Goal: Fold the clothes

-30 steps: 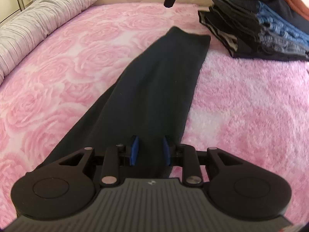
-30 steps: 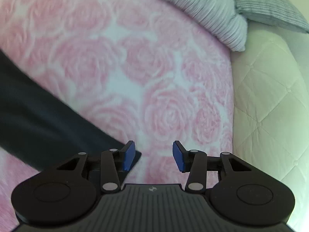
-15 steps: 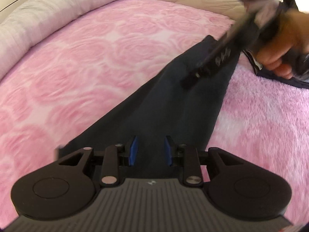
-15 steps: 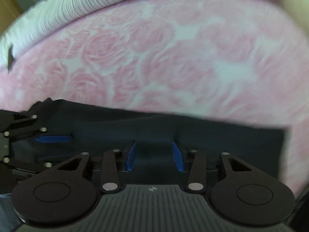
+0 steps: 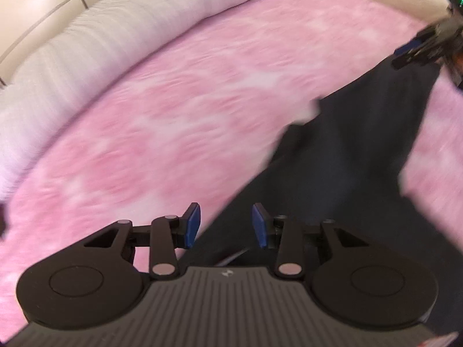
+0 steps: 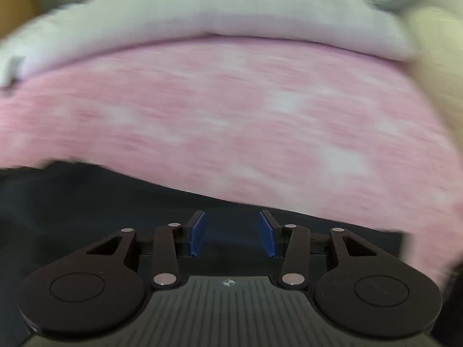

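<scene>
Both views are smeared by motion blur. The dark garment lies on the pink bed under both tongs, left and right; each pair is spreading, pinching nothing.

The garment lies flat on the blanket, running from the near edge of the left wrist view away to its upper right. The pillow lies behind the blanket, along its far edge. In the right wrist view the garment crosses the foreground, blanket behind it, pillow beyond.
</scene>
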Motion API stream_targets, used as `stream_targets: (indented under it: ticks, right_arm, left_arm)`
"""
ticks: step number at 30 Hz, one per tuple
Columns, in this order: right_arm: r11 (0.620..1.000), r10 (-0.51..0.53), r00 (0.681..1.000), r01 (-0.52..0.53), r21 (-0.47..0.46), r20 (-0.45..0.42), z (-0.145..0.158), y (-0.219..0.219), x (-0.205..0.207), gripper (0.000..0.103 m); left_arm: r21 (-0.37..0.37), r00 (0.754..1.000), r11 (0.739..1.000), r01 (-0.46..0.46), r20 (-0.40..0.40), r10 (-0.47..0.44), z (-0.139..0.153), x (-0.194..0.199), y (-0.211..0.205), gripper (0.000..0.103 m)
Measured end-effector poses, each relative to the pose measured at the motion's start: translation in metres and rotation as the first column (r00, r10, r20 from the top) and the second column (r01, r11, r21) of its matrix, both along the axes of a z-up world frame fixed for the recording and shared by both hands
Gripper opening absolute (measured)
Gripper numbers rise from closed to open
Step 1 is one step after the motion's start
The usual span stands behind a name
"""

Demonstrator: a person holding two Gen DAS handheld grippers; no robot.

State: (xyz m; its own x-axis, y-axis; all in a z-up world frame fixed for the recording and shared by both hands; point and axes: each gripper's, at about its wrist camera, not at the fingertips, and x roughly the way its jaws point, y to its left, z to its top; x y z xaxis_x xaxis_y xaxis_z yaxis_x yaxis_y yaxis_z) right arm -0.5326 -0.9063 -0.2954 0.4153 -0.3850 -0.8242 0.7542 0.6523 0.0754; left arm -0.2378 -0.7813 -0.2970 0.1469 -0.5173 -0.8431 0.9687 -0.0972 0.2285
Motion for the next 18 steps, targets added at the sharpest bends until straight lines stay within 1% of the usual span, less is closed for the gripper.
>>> stream_targets:
  ticks: [2,5,7,11,14,16,18]
  right_arm:
    - [0.996,0.082,0.995,-0.083,0.029,0.053,0.004,0.008,0.028,0.046]
    - [0.972,0.225,0.967,-0.231,0.041,0.118,0.014,0.021,0.072,0.046]
    - [0.949,0.307,0.941,-0.314,0.031,0.144,0.021,0.03,0.104,0.046]
    - [0.899,0.431,0.892,-0.437,0.017,0.135,0.028,0.054,0.168,0.046]
    - [0.836,0.542,0.831,-0.548,0.022,0.123,0.024,0.088,0.214,0.046]
    - [0.776,0.628,0.774,-0.63,0.011,0.08,0.02,0.118,0.241,0.045]
    - [0.725,0.689,0.725,-0.689,-0.012,0.014,0.013,0.144,0.263,0.046]
  left_arm:
    - [0.031,1.0,0.999,-0.009,0.03,0.009,0.002,0.029,0.013,0.034]
    - [0.066,1.0,0.998,-0.005,0.019,0.003,0.0,0.068,0.032,0.034]
    - [0.086,1.0,0.996,0.031,-0.003,-0.031,-0.003,0.086,0.046,0.034]
    - [0.093,0.99,0.986,0.141,-0.008,-0.141,-0.008,0.105,0.078,0.034]
    - [0.093,0.975,0.972,0.217,0.025,-0.22,-0.02,0.103,0.098,0.036]
    - [0.082,0.966,0.965,0.25,0.049,-0.254,-0.031,0.101,0.106,0.037]
    - [0.073,0.956,0.956,0.285,0.049,-0.289,-0.041,0.101,0.113,0.037]
